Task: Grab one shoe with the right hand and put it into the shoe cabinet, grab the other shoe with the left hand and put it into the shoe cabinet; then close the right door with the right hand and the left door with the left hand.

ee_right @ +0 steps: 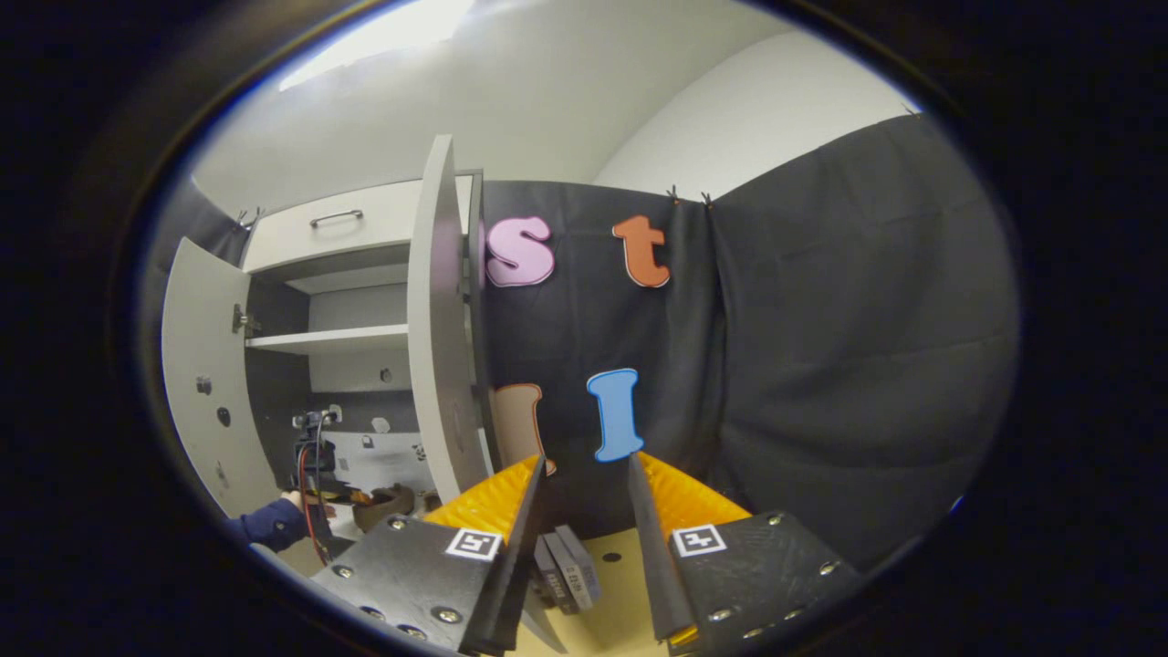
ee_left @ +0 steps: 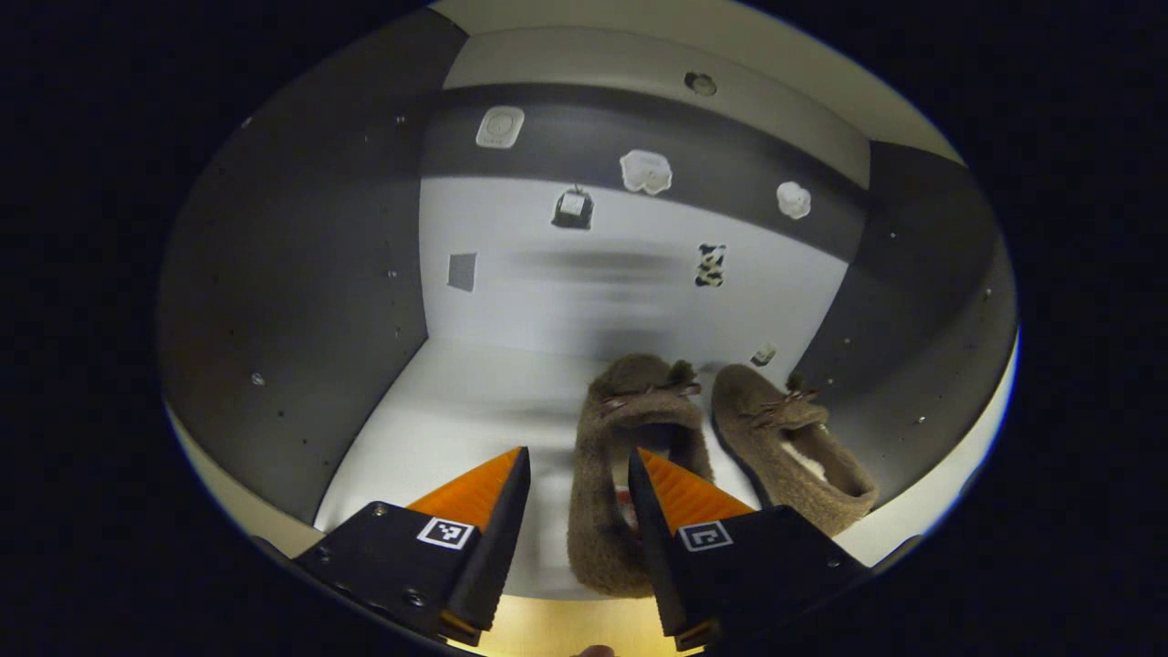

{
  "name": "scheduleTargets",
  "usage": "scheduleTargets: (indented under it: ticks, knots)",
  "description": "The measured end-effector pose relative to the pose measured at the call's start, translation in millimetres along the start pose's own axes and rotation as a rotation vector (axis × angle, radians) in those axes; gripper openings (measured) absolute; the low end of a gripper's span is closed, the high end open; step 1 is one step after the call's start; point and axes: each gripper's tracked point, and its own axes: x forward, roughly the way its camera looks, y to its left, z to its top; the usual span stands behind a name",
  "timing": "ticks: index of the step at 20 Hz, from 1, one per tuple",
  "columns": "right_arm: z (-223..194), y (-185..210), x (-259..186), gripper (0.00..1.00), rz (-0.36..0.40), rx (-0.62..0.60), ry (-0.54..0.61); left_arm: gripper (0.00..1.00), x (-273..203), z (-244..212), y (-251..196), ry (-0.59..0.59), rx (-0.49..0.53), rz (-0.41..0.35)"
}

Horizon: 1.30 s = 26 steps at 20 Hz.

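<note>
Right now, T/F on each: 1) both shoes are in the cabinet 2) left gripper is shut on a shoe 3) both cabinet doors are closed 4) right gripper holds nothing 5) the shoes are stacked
1) True: both brown fuzzy shoes lie on the shoe cabinet's floor.
2) False: the left gripper is open, holding nothing.
3) False: the left door and right door both stand open.
4) True: the right gripper is open and empty.
5) False: they lie side by side.
</note>
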Motion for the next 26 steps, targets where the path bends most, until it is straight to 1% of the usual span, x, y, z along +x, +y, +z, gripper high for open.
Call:
scheduleTargets:
  ticks: [1, 5, 6, 7, 8, 9, 11, 12, 13, 14, 15, 16, 17, 18, 19, 20, 21, 22, 23, 24, 25, 26]
  knots:
    - [-2.2, 1.1, 0.4, 0.54, 0.007, 0.003, 0.005, 0.67, -13.7, 10.4, -4.7, -0.042, 0.014, -0.014]
    - [-11.2, 5.6, 2.4, 0.54, 0.039, -0.001, 0.024, 0.66, -87.5, 56.7, -31.8, -0.224, 0.051, -0.099]
    - [-11.9, 8.2, 3.9, 0.52, 0.052, -0.003, 0.028, 0.66, -108.4, 64.5, -36.5, -0.258, 0.065, -0.116]
    - [-14.0, 10.4, 5.6, 0.54, 0.062, -0.007, 0.032, 0.66, -129.1, 70.4, -40.5, -0.285, 0.077, -0.127]
    - [-14.9, 12.1, 7.5, 0.52, 0.072, -0.009, 0.035, 0.66, -150.6, 75.6, -42.0, -0.313, 0.087, -0.134]
    - [-16.7, 13.8, 9.0, 0.59, 0.082, -0.012, 0.039, 0.73, -169.6, 80.8, -43.7, -0.342, 0.098, -0.140]
    - [-20.8, 20.9, 11.3, 0.62, 0.112, -0.012, 0.048, 0.74, -200.4, 88.5, -40.1, -0.400, 0.122, -0.134]
    - [-24.4, 24.5, 13.0, 0.66, 0.125, -0.015, 0.055, 0.72, -213.0, 89.1, -36.6, -0.413, 0.127, -0.126]
    - [-27.3, 26.0, 15.1, 0.77, 0.133, -0.020, 0.059, 0.82, -224.4, 89.2, -31.3, -0.423, 0.125, -0.113]
    - [-29.8, 27.0, 17.2, 0.78, 0.139, -0.026, 0.063, 0.91, -235.9, 87.5, -26.3, -0.431, 0.125, -0.105]
    - [-31.9, 28.4, 19.7, 0.75, 0.146, -0.030, 0.067, 1.00, -248.8, 86.5, -22.4, -0.437, 0.125, -0.097]
    - [-34.4, 31.5, 21.7, 0.78, 0.156, -0.032, 0.074, 0.99, -261.6, 87.3, -18.7, -0.449, 0.121, -0.093]
    - [-38.2, 35.5, 23.1, 0.78, 0.168, -0.033, 0.081, 0.96, -272.0, 87.3, -15.5, -0.456, 0.120, -0.087]
    - [-40.4, 38.9, 24.6, 0.75, 0.177, -0.033, 0.090, 0.97, -280.9, 86.3, -11.6, -0.464, 0.118, -0.082]
    - [-43.6, 43.0, 25.3, 0.78, 0.188, -0.032, 0.097, 0.96, -289.1, 86.8, -7.7, -0.479, 0.120, -0.078]
    - [-44.8, 43.9, 27.6, 0.78, 0.182, -0.038, 0.096, 0.93, -295.4, 87.6, -3.3, -0.493, 0.124, -0.073]
    - [-44.7, 41.8, 26.7, 0.78, 0.181, -0.046, 0.097, 0.93, -299.8, 83.8, 2.7, -0.493, 0.126, -0.060]
    - [-43.6, 43.3, 27.0, 0.78, 0.184, -0.048, 0.097, 0.96, -303.0, 78.9, 7.5, -0.485, 0.124, -0.052]
    - [-44.8, 46.3, 26.1, 0.78, 0.194, -0.055, 0.101, 0.96, -307.9, 74.3, 8.6, -0.476, 0.122, -0.054]
    - [-43.5, 50.5, 26.3, 0.78, 0.204, -0.066, 0.100, 0.96, -311.4, 70.9, 8.5, -0.473, 0.119, -0.059]
    - [-43.6, 54.0, 26.0, 0.75, 0.213, -0.082, 0.098, 0.93, -312.2, 69.6, 9.0, -0.472, 0.118, -0.061]
    - [-42.5, 57.1, 25.6, 0.78, 0.220, -0.097, 0.092, 0.96, -317.1, 67.8, 8.9, -0.473, 0.116, -0.064]
